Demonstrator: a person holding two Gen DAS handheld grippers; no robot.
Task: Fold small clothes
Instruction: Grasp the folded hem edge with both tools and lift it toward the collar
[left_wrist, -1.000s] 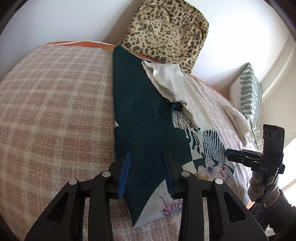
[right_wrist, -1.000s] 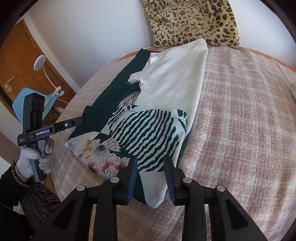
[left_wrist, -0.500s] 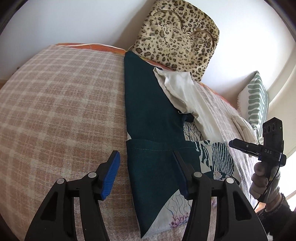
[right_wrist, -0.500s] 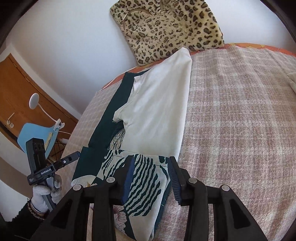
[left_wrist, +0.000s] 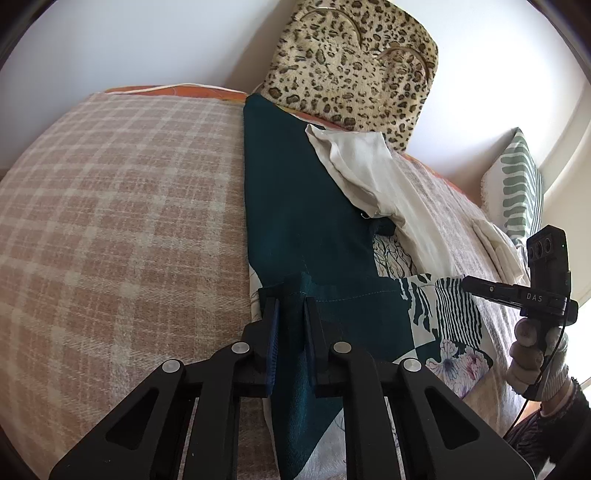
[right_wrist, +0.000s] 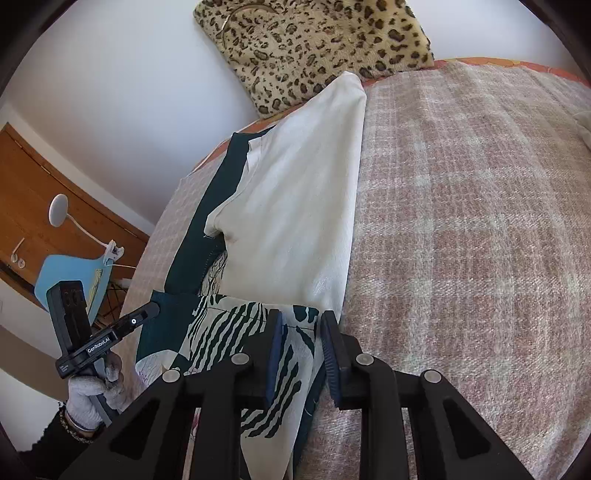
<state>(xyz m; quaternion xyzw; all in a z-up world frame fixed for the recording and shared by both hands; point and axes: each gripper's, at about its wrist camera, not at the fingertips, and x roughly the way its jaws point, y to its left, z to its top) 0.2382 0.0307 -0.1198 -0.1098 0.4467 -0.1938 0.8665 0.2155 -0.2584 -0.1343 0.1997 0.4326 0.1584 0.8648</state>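
One garment (left_wrist: 306, 206) (teal, cream, zebra-floral print) lies lengthwise on the plaid blanket (left_wrist: 122, 206), far end at the one leopard cushion (left_wrist: 354, 62). Two grippers at its near hem: left gripper (left_wrist: 290, 314) closing, teal corner pinched; right gripper (right_wrist: 300, 332) closing over the print corner, contact unclear. One striped pillow (left_wrist: 517, 192) right of the cushion
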